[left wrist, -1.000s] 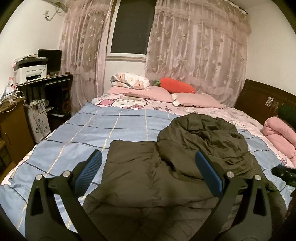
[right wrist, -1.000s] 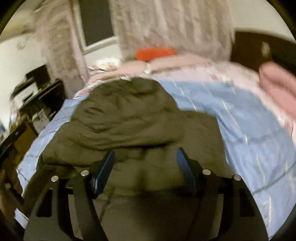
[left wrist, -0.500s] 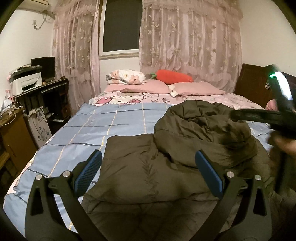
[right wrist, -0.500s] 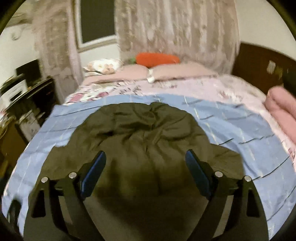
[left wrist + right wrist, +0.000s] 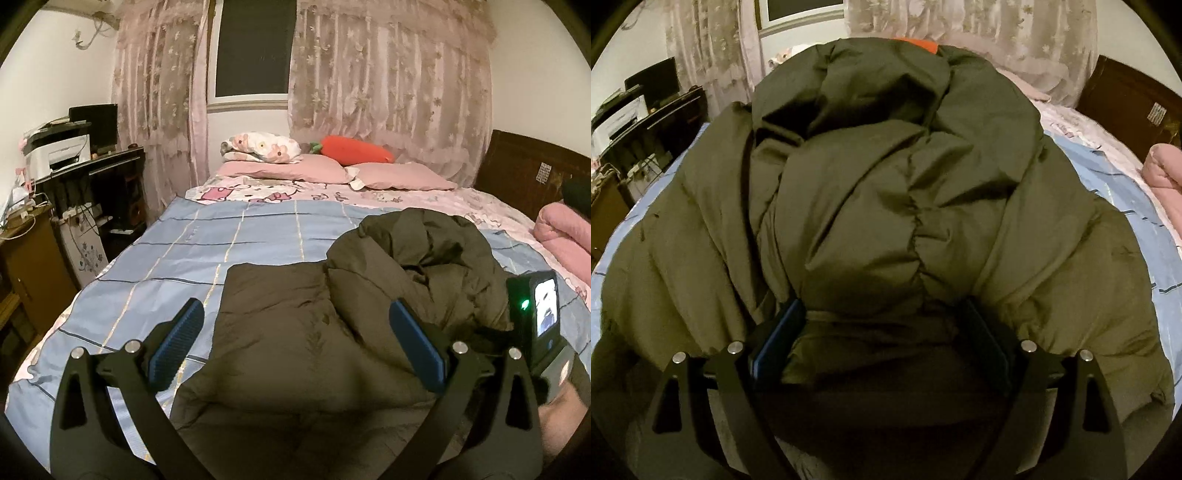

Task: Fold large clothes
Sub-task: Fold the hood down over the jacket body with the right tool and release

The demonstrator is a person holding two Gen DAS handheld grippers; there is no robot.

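Note:
A large olive-green padded jacket (image 5: 295, 332) lies partly folded on the bed's blue checked sheet (image 5: 221, 251), its bulky hood end bunched at the right. My left gripper (image 5: 295, 343) is open and empty, held above the jacket's flat near part. My right gripper (image 5: 882, 339) is open, low and pressed into the jacket (image 5: 905, 203); a puffy fold sits between its blue pads, whose tips are partly buried. The right gripper's body with a lit screen (image 5: 543, 314) shows at the right of the left wrist view.
Pink pillows (image 5: 399, 175), a floral pillow and a red carrot plush (image 5: 354, 151) lie at the far end of the bed. A pink quilt (image 5: 565, 236) and dark wooden board are at the right. A desk with printer (image 5: 62, 155) stands left.
My right gripper has dropped down and forward into the jacket, which now fills its view. The left gripper has stayed nearly still above the jacket.

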